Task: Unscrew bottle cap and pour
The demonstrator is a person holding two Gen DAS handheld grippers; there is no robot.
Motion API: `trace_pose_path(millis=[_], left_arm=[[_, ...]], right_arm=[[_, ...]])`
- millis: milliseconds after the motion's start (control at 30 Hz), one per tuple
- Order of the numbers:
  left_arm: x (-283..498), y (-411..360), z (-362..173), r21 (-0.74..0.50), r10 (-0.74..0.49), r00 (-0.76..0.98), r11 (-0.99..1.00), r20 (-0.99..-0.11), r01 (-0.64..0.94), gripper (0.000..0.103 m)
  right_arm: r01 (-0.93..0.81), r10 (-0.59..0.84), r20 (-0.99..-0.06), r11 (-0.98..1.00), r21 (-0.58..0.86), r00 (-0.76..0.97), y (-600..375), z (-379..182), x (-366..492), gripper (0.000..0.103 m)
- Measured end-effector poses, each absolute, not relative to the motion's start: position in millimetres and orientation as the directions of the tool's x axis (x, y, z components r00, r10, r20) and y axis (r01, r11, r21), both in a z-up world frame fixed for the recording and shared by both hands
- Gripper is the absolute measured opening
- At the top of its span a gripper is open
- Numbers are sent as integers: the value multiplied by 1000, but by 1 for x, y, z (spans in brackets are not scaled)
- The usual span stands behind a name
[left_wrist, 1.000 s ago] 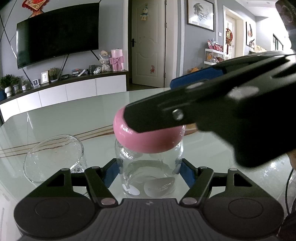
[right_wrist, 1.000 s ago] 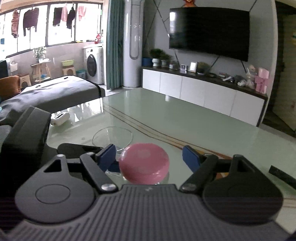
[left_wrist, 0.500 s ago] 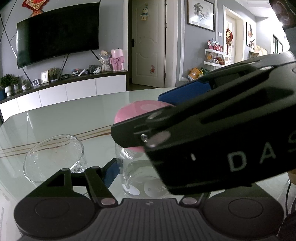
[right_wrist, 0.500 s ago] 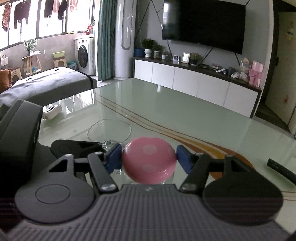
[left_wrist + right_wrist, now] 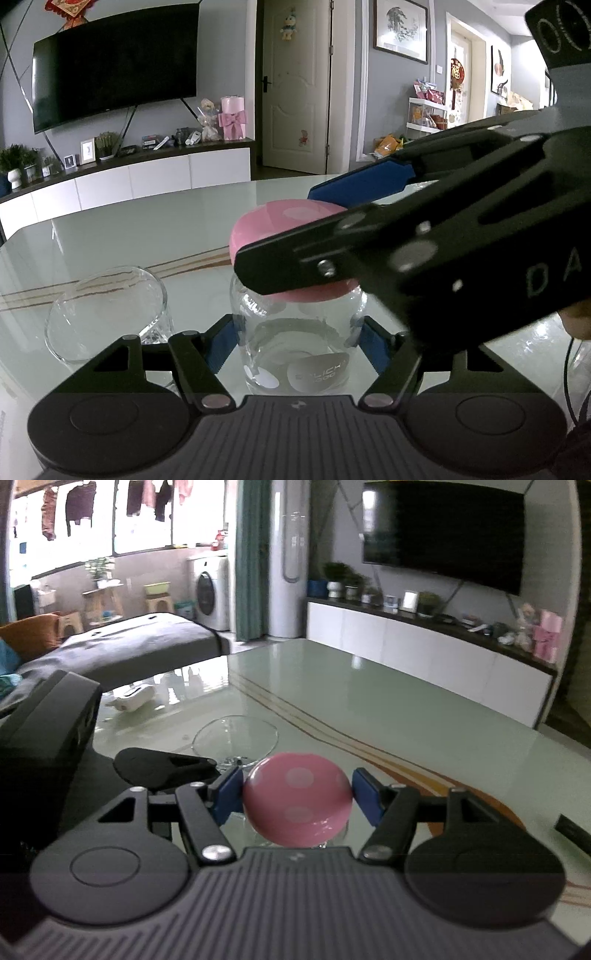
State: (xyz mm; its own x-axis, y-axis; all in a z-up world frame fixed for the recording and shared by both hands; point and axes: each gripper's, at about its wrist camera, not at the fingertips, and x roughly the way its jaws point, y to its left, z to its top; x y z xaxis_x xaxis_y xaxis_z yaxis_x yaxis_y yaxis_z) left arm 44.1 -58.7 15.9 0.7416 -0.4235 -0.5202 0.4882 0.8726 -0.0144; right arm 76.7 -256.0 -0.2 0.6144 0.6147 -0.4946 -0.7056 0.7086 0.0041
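- Left wrist view: the left gripper (image 5: 297,341) is clamped on the clear bottle (image 5: 297,343) at lower centre, its blue pads (image 5: 221,345) pressed against the glass on both sides.
- The bottle stands upright on the glossy counter (image 5: 147,236).
- The pink cap (image 5: 284,221) sits on the bottle's mouth at frame centre.
- The right gripper (image 5: 332,236) reaches in from the right, clamped on the cap.
- An empty glass (image 5: 107,314) stands at lower left, just beside the bottle.
- Right wrist view: the right gripper (image 5: 297,797) has its pads touching the cap (image 5: 297,797) left and right, at lower centre.
- The glass (image 5: 235,738) lies just above the cap in frame.
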Motion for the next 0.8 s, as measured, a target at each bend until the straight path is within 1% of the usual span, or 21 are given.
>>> trace_pose_path(millis=[367, 600, 800], left_arm=[[40, -62, 16, -17, -426, 740, 872, -521, 490, 74], [47, -54, 16, -17, -426, 740, 872, -521, 490, 74], [49, -53, 17, -17, -426, 740, 872, -521, 490, 74]], right_arm=[[-817, 715, -503, 576, 30, 485, -273, 11, 98, 65], [-853, 735, -524, 521, 31, 429, -275, 17, 104, 66], [-859, 734, -533, 512, 28, 420, -273, 20, 104, 66]])
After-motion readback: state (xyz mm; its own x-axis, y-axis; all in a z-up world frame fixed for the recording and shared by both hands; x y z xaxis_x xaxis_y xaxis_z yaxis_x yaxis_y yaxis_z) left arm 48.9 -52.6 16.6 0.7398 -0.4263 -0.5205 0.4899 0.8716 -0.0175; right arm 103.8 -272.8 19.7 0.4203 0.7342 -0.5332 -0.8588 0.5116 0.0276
